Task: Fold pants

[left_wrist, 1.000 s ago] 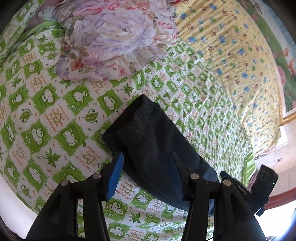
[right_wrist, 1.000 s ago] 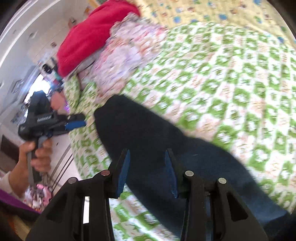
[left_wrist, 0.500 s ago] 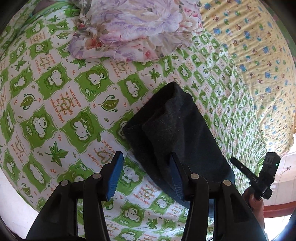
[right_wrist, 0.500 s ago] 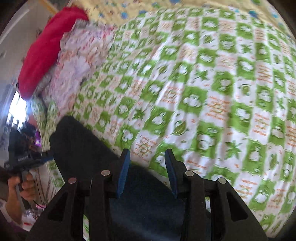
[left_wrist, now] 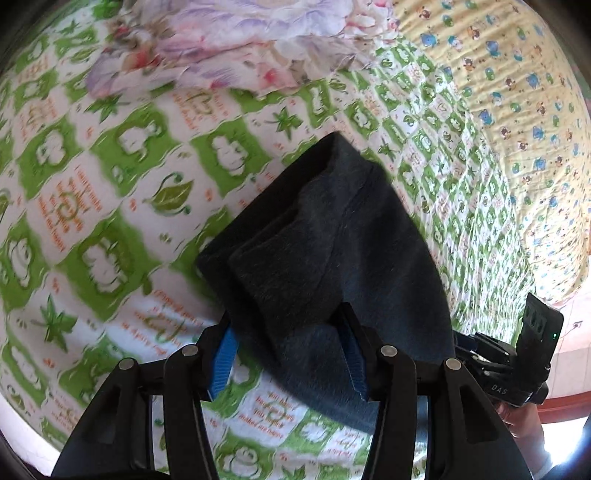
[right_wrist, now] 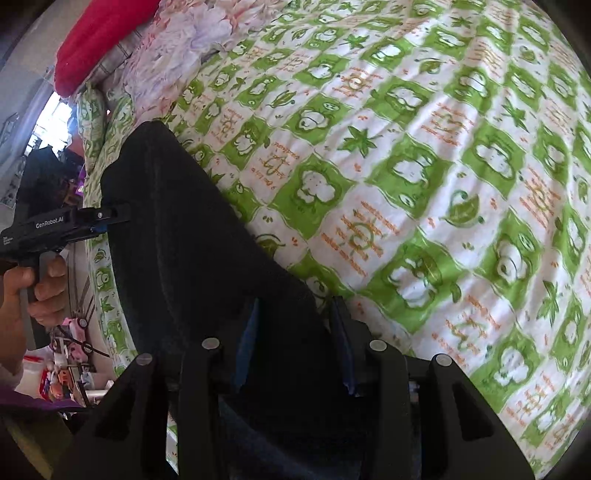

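Note:
Dark navy pants (left_wrist: 332,240) lie folded in a long strip on the green-and-white checked bedspread (left_wrist: 110,192). My left gripper (left_wrist: 288,354) is open, its blue pads straddling the near edge of the pants. In the right wrist view the pants (right_wrist: 192,251) run from the left down under my right gripper (right_wrist: 295,343), which is open with its jaws around the cloth edge. The left gripper (right_wrist: 110,218) shows at the far end of the strip. The right gripper body (left_wrist: 517,365) shows at the lower right of the left wrist view.
A crumpled floral sheet (left_wrist: 229,40) lies at the head of the bed, with a red pillow (right_wrist: 99,33) beside it. A yellow quilt with small animals (left_wrist: 517,110) covers the far side. The bed edge (right_wrist: 99,280) and floor clutter lie at the left.
Both grippers have moved down onto the pants. The cloth edge now sits between the jaws of each; half a second ago the left gripper hovered short of it.

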### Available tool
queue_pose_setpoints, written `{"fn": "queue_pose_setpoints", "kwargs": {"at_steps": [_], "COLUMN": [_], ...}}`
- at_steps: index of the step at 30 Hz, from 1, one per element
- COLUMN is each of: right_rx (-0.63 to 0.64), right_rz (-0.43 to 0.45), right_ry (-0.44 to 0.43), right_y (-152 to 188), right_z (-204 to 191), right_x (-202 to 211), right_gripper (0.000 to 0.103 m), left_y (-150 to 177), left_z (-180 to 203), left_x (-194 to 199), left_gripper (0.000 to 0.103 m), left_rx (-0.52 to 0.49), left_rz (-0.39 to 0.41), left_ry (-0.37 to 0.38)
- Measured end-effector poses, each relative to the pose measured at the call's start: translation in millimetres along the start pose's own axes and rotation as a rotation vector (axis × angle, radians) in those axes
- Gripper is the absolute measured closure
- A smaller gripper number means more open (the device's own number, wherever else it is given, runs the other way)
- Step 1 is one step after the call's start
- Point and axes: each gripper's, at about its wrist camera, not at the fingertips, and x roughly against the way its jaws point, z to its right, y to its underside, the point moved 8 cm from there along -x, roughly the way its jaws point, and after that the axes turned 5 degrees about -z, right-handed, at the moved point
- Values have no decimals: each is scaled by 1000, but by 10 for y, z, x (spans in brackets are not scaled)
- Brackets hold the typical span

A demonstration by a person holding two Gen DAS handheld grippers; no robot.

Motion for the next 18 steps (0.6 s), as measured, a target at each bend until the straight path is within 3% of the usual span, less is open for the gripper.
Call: {"fn": "queue_pose_setpoints", "kwargs": {"at_steps": [1,3,6,11,14,18], "right_rx": [11,11,35,54,48,11], "right_rz": [-4,-7,50,245,315,276], "right_ry": [-13,-10,32,145,190,242], "right_y": [-12,-18,-33,-219,-359,-435], "right_z": [-29,-45,-89,-114,-121,-52], "right_x": [-9,-2,208,719,777,427], "right_gripper": [73,80,88,89,89,88], "left_y": [-16,-25,-31,-55,-138,-258], "left_z": [16,39,135,364,378,169], "left_x": [-1,11,208,692,757,444], "left_gripper": [66,78,85,86,86,83], "left_rx": [-7,-15,-46,-174,-209,-208], "left_rz": [10,13,80,238,272,225], "left_ry": [6,34,73,105,89,39]}}
